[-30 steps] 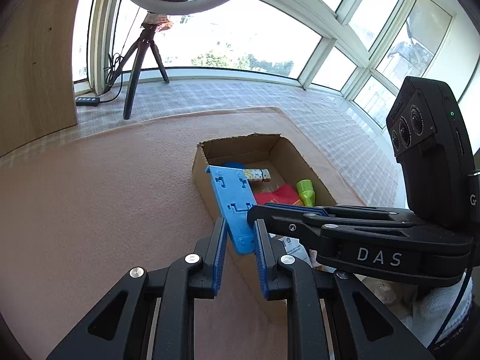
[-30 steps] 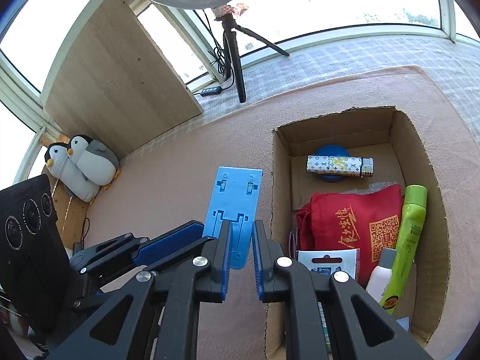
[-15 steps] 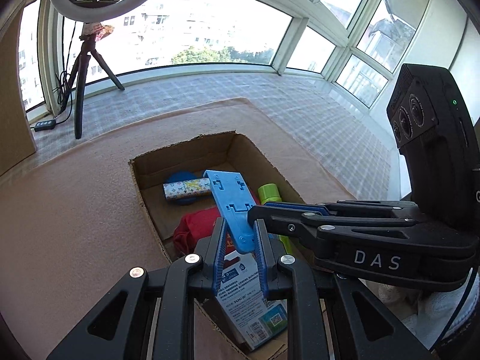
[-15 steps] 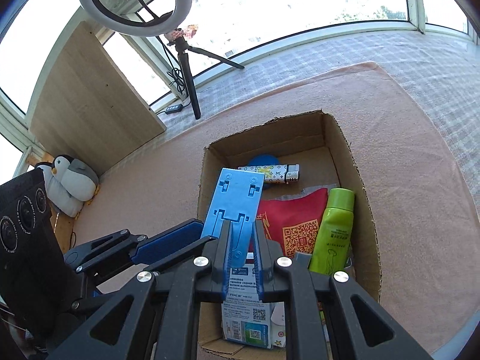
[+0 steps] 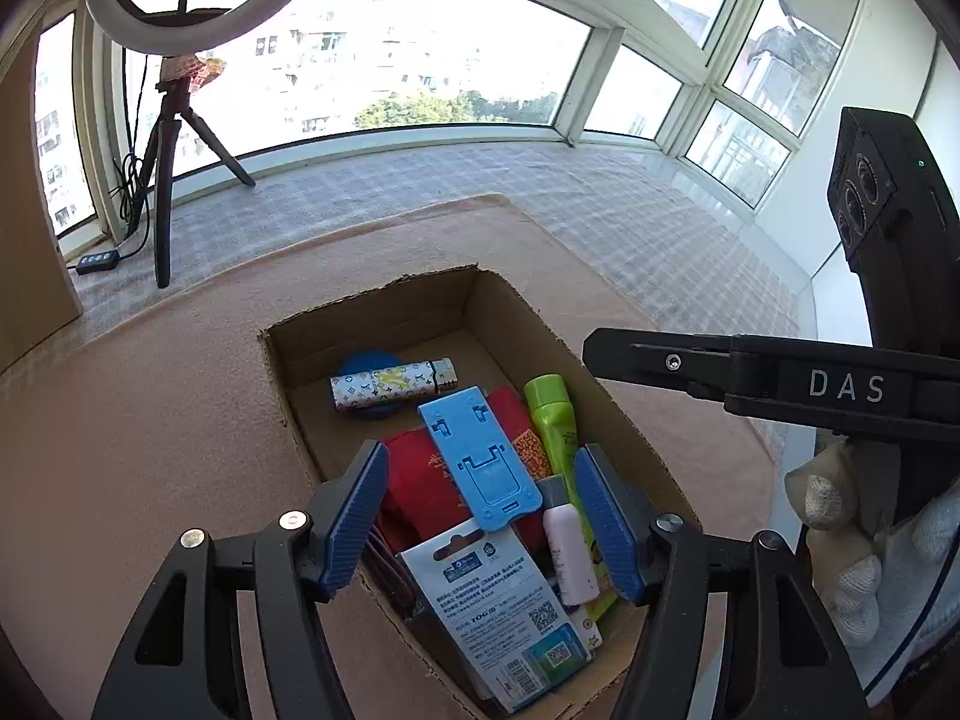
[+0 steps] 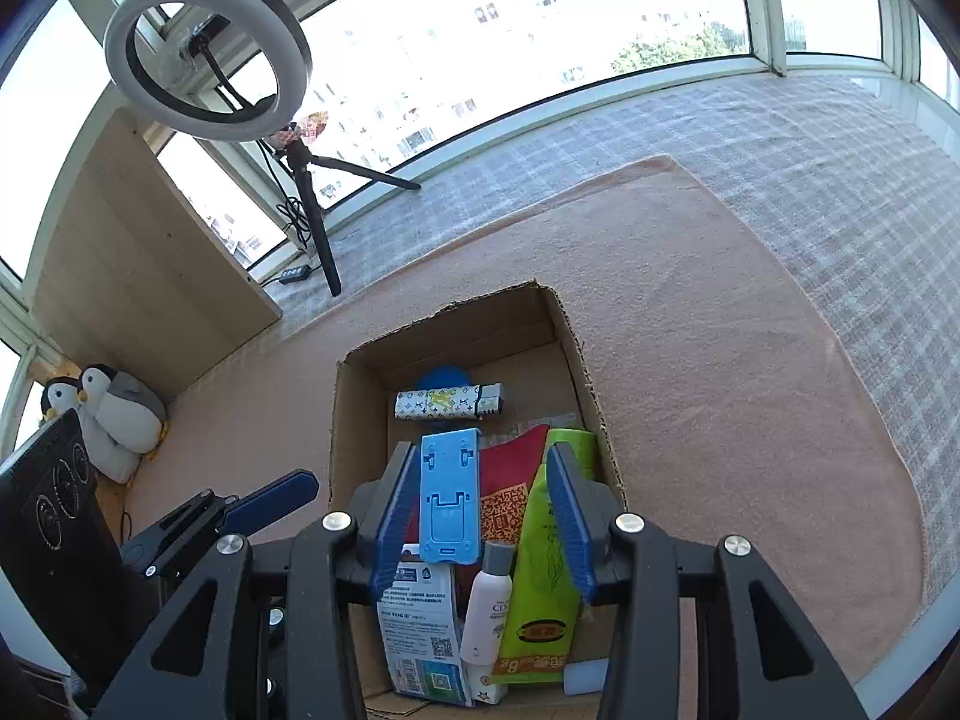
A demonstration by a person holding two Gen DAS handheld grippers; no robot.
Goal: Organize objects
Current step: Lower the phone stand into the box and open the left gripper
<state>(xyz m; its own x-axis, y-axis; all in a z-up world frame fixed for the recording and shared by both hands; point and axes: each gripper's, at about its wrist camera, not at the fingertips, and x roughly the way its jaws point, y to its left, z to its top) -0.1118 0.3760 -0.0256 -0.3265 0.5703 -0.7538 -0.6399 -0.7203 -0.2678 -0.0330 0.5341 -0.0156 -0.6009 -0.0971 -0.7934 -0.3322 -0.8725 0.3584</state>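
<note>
With both claws spread wide and gripping nothing, the blue phone stand (image 5: 477,456) lies loose inside the cardboard box (image 5: 528,318), flat on the red pouch (image 5: 420,492) and touching neither set of fingers. Left gripper (image 5: 477,516) hovers above the box's near end; right gripper (image 6: 477,516) hovers above it too, its arm crossing the left view. Judged step: drop-off of the stand, release done.

Box contents:
- patterned lighter (image 5: 393,384) on a blue disc (image 5: 366,363), far end
- green bottle (image 6: 543,564) along the right wall
- small white bottle (image 6: 489,606) beside it
- carded retail pack (image 5: 501,606) at the near end, stand's lower edge overlapping its top

Pink mat (image 6: 720,360) around the box shows no loose items; whether more remain off-frame, cannot tell. Next move likely: lift both grippers straight up clear of the box walls without snagging the stand, then look for the next object. Ring light tripod (image 6: 312,204) and penguin plush (image 6: 114,414) sit well apart.
</note>
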